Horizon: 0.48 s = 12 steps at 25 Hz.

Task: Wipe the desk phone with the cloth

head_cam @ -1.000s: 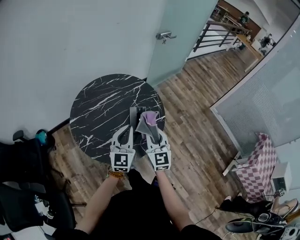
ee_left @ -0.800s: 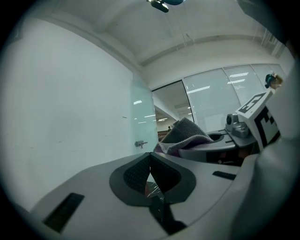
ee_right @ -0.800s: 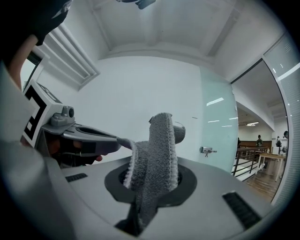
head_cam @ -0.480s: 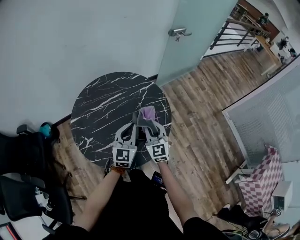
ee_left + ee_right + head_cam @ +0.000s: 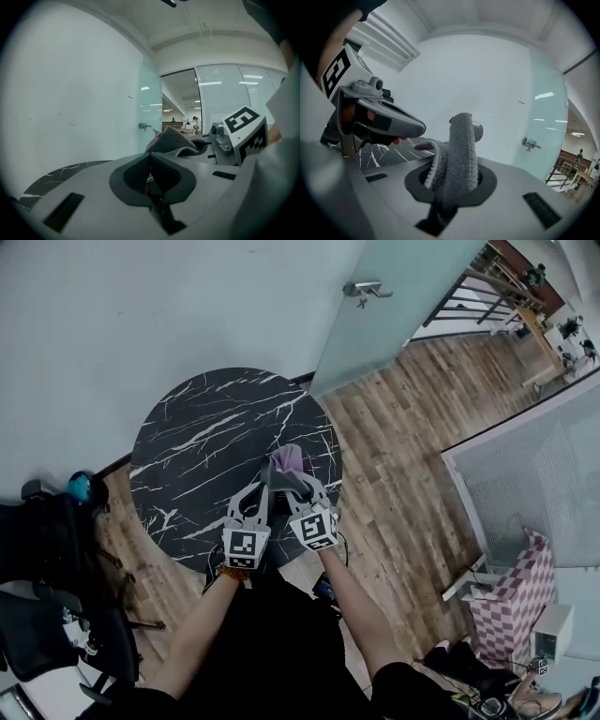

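right hand-held gripper (image 5: 296, 486) clamped the bunched cloth (image 5: 289, 458) over the desk (image 5: 202, 456) near edge; left hand-held gripper (image 5: 256, 491) was closed, empty. desk phone couldn't be made out. cloth might slip from that narrow pinch under wiping pressure.

- From my head I am looking steeply down, from well above, onto my left gripper (image 5: 260, 491), my right gripper (image 5: 286, 479) and the round table (image 5: 187, 456).
- My left gripper's camera is riding low over the table, facing along its jaws toward the door handle (image 5: 143, 125).
- My right gripper's camera is facing much the same way, with the cloth (image 5: 459, 154) close before it.
- All three views are sharing the table, the wall and the handle.
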Available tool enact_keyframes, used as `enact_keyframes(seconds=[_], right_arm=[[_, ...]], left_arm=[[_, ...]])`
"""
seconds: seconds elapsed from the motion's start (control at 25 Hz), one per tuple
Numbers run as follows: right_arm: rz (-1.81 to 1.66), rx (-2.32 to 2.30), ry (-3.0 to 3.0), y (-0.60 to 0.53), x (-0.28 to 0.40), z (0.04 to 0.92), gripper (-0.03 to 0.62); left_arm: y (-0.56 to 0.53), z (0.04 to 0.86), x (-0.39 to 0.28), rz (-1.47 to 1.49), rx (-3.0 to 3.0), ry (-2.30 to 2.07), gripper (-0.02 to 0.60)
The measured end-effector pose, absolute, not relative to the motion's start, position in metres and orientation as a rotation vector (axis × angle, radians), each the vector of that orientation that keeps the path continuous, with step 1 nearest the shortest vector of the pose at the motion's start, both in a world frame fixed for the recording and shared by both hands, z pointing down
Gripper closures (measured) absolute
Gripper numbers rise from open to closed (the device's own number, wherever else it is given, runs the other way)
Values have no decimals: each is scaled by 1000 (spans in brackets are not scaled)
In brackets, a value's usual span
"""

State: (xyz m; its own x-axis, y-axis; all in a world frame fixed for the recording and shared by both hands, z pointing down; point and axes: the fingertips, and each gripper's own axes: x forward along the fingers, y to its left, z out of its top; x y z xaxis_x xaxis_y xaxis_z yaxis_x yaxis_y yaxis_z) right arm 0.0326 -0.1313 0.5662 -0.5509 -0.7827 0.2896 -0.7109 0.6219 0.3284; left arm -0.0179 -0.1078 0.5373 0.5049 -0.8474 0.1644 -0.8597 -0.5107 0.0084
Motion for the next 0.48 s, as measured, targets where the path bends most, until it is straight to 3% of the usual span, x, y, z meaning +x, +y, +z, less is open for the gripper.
enact_keyframes(seconds=[0.48], right_arm=[[-259,979,-2387,-172,15,618,537]], left_arm=[[-131,568,-24,285,2616,-1488,569]])
